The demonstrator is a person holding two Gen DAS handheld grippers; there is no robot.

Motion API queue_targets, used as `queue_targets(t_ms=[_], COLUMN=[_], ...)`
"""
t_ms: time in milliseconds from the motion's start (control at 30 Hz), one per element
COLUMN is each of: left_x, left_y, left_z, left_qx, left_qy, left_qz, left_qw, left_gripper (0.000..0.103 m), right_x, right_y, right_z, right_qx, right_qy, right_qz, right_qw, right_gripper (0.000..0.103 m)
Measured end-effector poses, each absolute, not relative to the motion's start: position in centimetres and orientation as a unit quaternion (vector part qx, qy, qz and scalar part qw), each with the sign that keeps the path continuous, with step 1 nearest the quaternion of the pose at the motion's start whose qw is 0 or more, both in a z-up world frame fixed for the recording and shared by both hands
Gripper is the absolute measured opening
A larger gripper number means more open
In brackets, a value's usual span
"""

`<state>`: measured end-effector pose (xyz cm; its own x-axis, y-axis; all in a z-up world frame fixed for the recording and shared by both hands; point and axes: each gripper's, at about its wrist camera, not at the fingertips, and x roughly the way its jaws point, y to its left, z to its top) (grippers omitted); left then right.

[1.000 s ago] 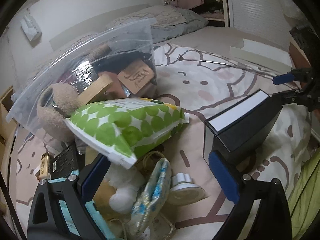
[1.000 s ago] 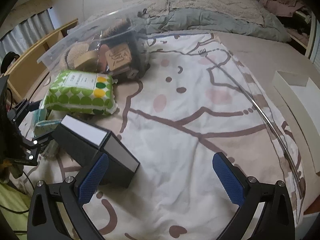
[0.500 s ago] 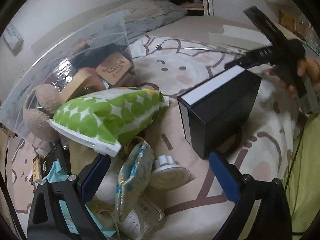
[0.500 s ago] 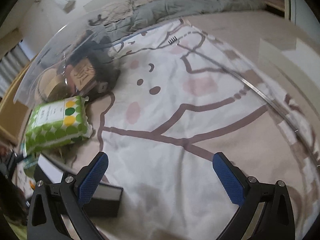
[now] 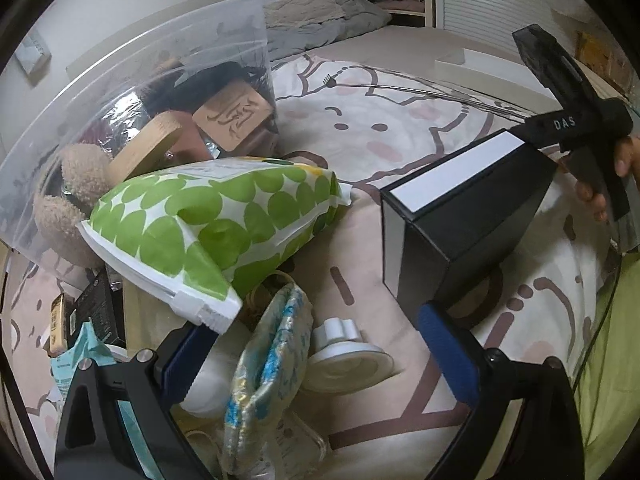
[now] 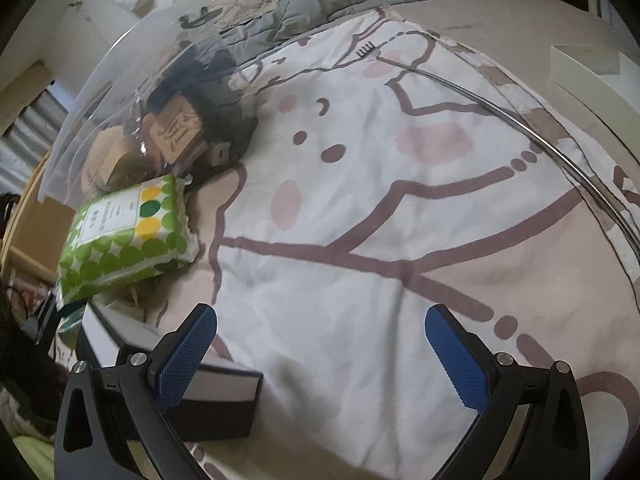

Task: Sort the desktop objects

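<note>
Two claws are in play, and the main change over the last second concerns the black box [image 5: 460, 220]: a second ago it lies nearer the left claw with the right claw well off to its far side, whereas now the right claw [image 6: 320, 352] hangs directly over it, its left pad just above the box's near corner, the rest of its gap over bare bedspread [image 6: 360, 200]. From the left wrist view the right tool's black body sits against the box's upper far corner, a hand [image 5: 612, 184] gripping its handle; whether it touches the box I cannot tell. Both claws are spread wide and hold nothing. The left claw [image 5: 320, 356] hovers just on the near side of the box, over a small heap: a white round cap [image 5: 344, 364], a blue-patterned pouch [image 5: 272, 360], and the green-dotted packet [image 5: 208, 224], which leans left of the box. Beyond the packet, further left of the box, stands a clear plastic bag [image 5: 132, 92] holding wooden blocks [image 5: 232, 116] and a plush toy [image 5: 68, 204]. My reading is that the right claw has swung in to take the box next, but it is offset; it likely needs to centre over the box before closing. Nothing has yet been sorted by this move.
</note>
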<state>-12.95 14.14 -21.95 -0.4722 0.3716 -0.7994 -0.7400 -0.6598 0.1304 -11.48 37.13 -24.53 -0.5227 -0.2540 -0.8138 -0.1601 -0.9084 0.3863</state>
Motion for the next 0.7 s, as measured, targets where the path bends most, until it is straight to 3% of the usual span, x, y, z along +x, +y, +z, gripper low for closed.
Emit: queue_targets(t_ms=[300,700], left_x=[-11.4,-13.1], left_y=[14.8,14.7], left_z=[-22.2,-22.9], left_qx=[-0.384,-0.389], left_qy=[0.268,0.264], left_qz=[0.802,0.818], left_qw=[0.37,0.331], left_gripper=[0.1,0.1], right_x=[-11.4,-11.2], right_y=[37.1,36.7], right_z=[-24.5,-24.8], right_qx=[0.487,0.493], right_qy=[-0.209,-0.207], right_qz=[-0.847,-0.843], right_qw=[0.033,0.048], right_gripper=[0.103,0.103])
